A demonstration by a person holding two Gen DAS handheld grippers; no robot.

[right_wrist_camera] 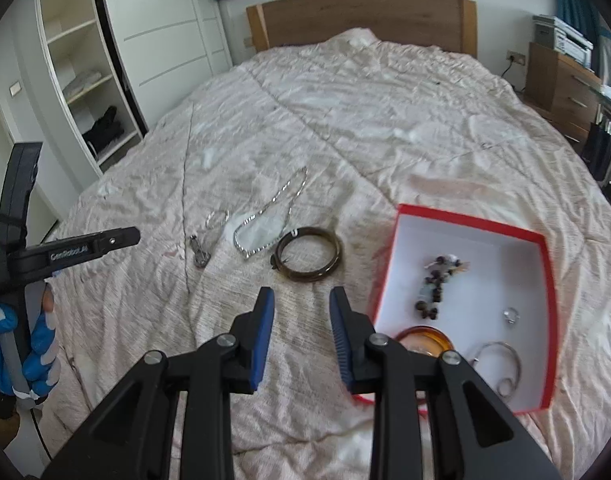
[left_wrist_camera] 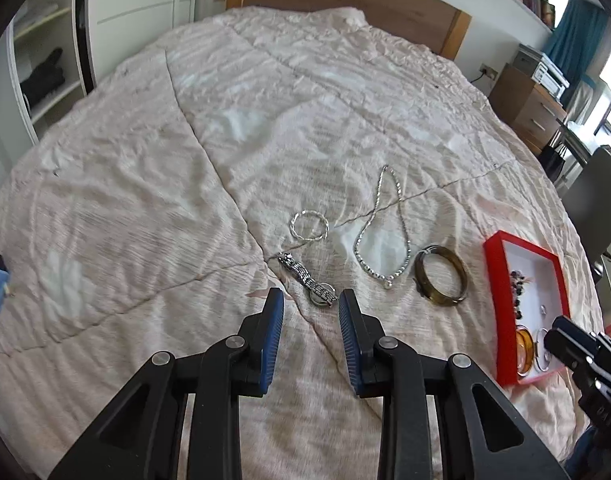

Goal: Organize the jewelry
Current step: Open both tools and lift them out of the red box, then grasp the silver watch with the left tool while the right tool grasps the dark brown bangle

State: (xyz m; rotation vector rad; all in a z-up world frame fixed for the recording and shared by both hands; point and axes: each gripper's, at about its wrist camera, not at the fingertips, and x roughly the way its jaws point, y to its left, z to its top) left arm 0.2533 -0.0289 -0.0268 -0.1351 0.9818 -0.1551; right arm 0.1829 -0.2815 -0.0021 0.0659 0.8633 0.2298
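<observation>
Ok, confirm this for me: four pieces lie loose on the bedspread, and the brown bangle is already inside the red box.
Not quite. The brown bangle lies on the bedspread, left of the red box, as the right wrist view shows. Four pieces do lie loose there, the bangle among them.

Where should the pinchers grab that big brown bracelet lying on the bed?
Probably from above, pinching across one side of the brown bracelet, one finger inside the hole, one outside. It lies flat on the bedspread, so only its rim offers a hold.

Watch [left_wrist_camera: 311,282], necklace [left_wrist_camera: 381,232], bangle [left_wrist_camera: 441,280] lie on bed [left_wrist_camera: 145,200], left of box [left_wrist_camera: 501,320].
</observation>
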